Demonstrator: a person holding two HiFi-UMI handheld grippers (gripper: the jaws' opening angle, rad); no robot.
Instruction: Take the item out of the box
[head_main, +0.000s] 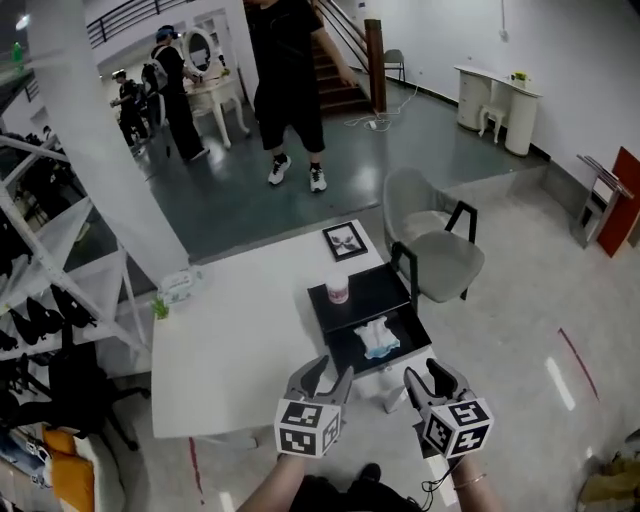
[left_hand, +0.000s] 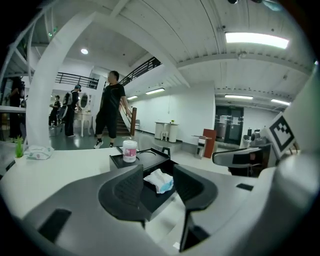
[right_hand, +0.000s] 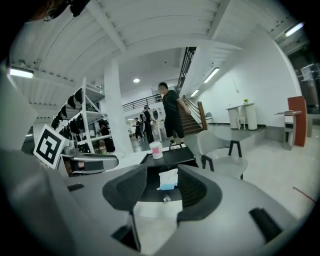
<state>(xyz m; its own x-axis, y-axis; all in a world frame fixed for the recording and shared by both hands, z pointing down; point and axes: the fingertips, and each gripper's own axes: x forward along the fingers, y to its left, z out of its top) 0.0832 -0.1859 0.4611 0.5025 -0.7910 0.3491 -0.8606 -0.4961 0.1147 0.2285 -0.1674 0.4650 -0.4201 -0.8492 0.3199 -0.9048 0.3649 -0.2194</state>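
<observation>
An open black box (head_main: 408, 322) lies at the right edge of the white table (head_main: 230, 350). A white and blue packet (head_main: 378, 338) rests in its near half. On its far half stands a white cup with a pink label (head_main: 338, 289). My left gripper (head_main: 320, 383) hovers open just short of the box, off its near left corner. My right gripper (head_main: 437, 385) hovers open off its near right corner. The left gripper view shows the packet (left_hand: 160, 181) ahead, beyond the empty jaws. In the right gripper view the packet (right_hand: 168, 179) also lies ahead, untouched.
A framed picture (head_main: 345, 241) lies behind the box, and a tissue pack (head_main: 180, 285) sits at the table's far left. Right of the table stands a grey chair (head_main: 435, 250), and white shelving (head_main: 60, 300) stands to its left. People stand on the floor beyond.
</observation>
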